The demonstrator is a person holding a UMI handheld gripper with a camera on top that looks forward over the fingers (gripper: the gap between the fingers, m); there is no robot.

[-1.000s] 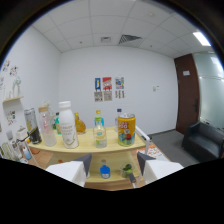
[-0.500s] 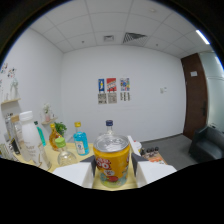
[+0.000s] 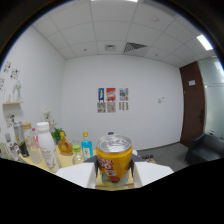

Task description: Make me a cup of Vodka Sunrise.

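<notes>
Nearer now, orange can (image 3: 114,160) between the gripper (image 3: 114,172) fingers, grip uncertain.

Can (image 3: 114,160) between fingers (image 3: 90,172) (bottles (image 3: 47,145) left, behind)

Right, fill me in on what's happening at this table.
A handheld gripper has an orange drink can standing between its two fingers; whether they press on it can't be told. Beside it, a white bottle, a blue-labelled bottle and several other bottles wait on the table. Nothing is being poured.
</notes>
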